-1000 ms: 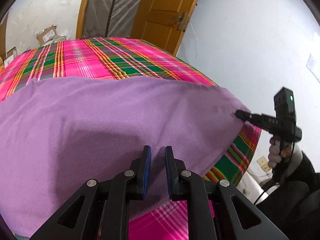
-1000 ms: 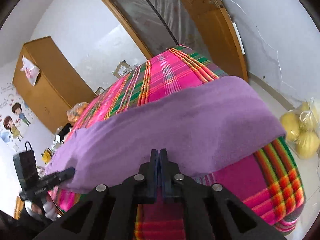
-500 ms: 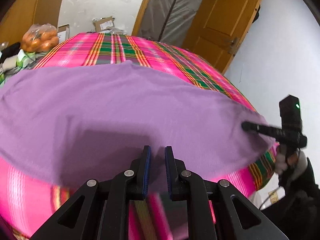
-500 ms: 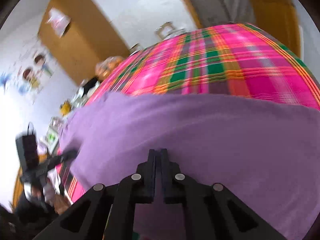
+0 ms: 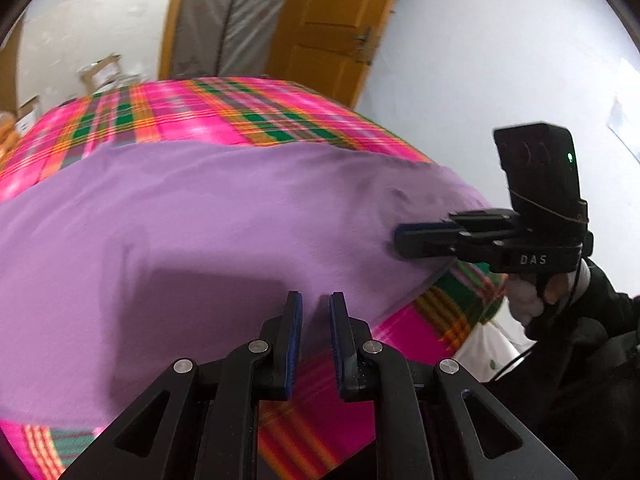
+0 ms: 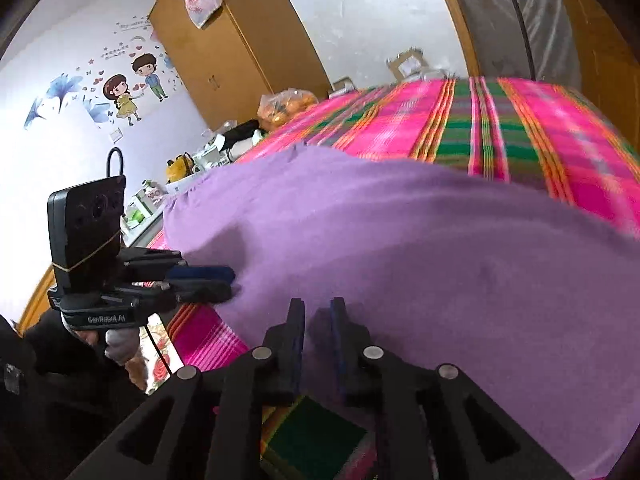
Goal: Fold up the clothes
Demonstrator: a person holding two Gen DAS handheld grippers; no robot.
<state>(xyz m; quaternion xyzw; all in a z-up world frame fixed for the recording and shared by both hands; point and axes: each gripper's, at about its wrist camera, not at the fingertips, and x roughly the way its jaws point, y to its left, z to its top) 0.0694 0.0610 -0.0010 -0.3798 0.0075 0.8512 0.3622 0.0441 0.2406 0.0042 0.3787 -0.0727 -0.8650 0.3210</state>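
A purple garment (image 5: 200, 220) lies spread flat across the pink plaid bedcover (image 5: 240, 108). My left gripper (image 5: 316, 308) hovers low over the garment's near edge, its jaws a little apart with nothing between them. In the right wrist view the garment (image 6: 400, 240) fills the middle. My right gripper (image 6: 316, 316) sits over its near edge, jaws parted and holding nothing. Each gripper shows in the other's view: the right gripper (image 5: 400, 240) touches the garment's right corner, and the left gripper (image 6: 230, 282) touches its left edge.
An orange wooden door (image 5: 332, 28) and cardboard boxes (image 5: 100, 74) stand beyond the bed. A wardrobe (image 6: 224, 52), a bag of oranges (image 6: 286, 106) and a cluttered side table (image 6: 180, 168) line the left side. A gloved hand (image 5: 528, 300) holds the right gripper.
The right gripper's jaws, shut a second ago, now stand apart. Both grippers have swung over the garment's near edge and come closer together. The left jaws keep the same gap.
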